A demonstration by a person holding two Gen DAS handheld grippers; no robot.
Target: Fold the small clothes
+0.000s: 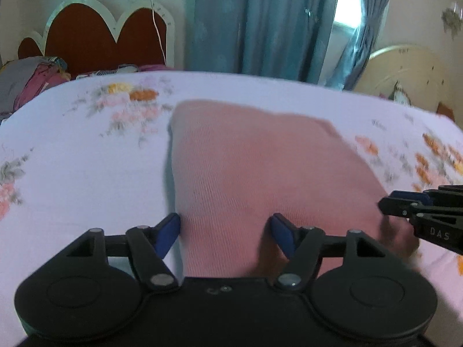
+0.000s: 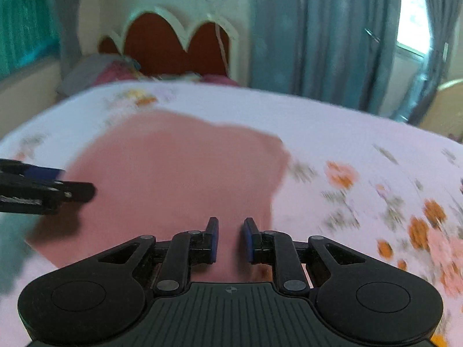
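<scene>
Behind the bed [image 1: 72, 144] stand a red headboard [image 1: 95, 37] with a white scalloped frame and blue curtains [image 1: 260, 20], with a bright window gap between them. One bed is in use, covered by a pale sheet with printed flowers, and it serves as the work surface, wide and soft enough for spreading cloth.

One pink garment [image 1: 254, 167] lies flat on the sheet, near the middle of the bed and on its near side, away from the headboard. It looks ribbed and already has a rather square outline, so I judge that at least one fold is made; this I cannot confirm. Its near edge lies just under both tools, which probably explains why they come low here: to reach that edge or its corners for the next fold.

Two tongs are present, one in each hand. The left gripper [image 1: 225, 231] has its jaws wide apart, with the left edge of the garment lying between them, but the blue pads [image 1: 169, 231] do not press on the cloth. The right gripper [image 2: 230, 238] has its jaws narrow, with a small gap, and pink cloth is seen through the gap; I see nothing pinched there, though the blur makes this uncertain.

Some bundled cloth [image 1: 31, 78] lies beside the headboard; how many pieces, I cannot tell.
</scene>
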